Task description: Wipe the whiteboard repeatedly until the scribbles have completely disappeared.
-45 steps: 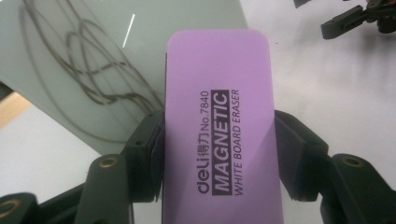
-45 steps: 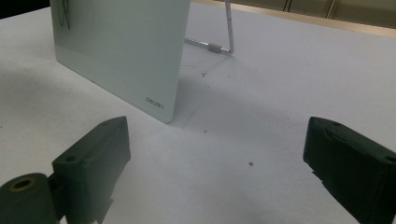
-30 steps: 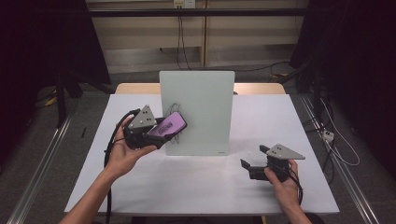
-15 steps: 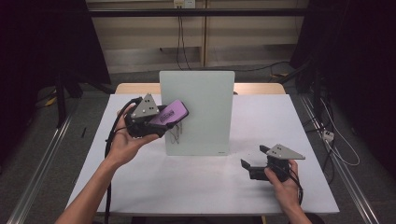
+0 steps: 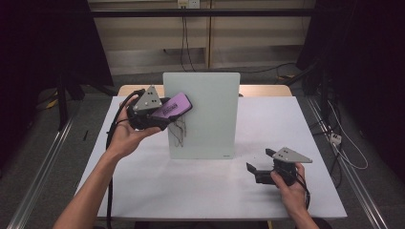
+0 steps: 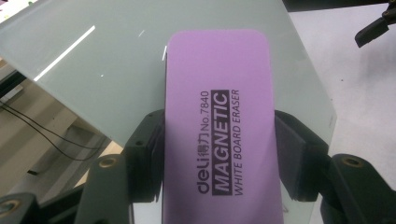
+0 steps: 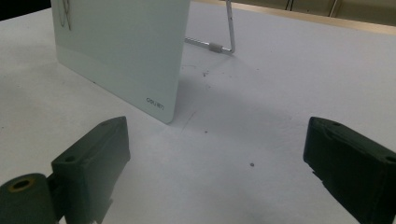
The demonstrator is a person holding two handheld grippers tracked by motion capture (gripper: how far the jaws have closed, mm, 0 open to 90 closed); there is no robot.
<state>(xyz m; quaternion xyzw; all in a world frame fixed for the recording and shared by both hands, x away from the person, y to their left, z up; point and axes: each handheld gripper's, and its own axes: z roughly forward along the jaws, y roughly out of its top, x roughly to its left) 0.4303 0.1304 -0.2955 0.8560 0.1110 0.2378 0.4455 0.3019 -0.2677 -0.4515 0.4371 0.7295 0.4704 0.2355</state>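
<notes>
High view: left gripper (image 5: 168, 110) clamps purple rectangular magnetic eraser (image 5: 174, 106) against upper left of upright pale glass whiteboard (image 5: 210, 119).
Left gripper view: pads press eraser's long edges.
Right gripper view: right gripper (image 7: 212, 170) jaws wide apart, nothing between, on white table (image 7: 261, 107).

the eraser (image 6: 219, 135) has a smooth, matt purple plastic back with printed black lettering. the board (image 5: 203, 114) looks like glossy frosted glass, pale green-white, catching streaks of light; its stand (image 7: 224, 44) is thin shiny metal wire. the table (image 5: 215, 191) is matt white, lightly speckled with dust. the pads (image 6: 292, 158) of the left gripper (image 6: 219, 158) look like dull black rubber; the right gripper (image 7: 215, 172) is matt black plastic, its plate (image 5: 289, 155) flat grey.
</notes>
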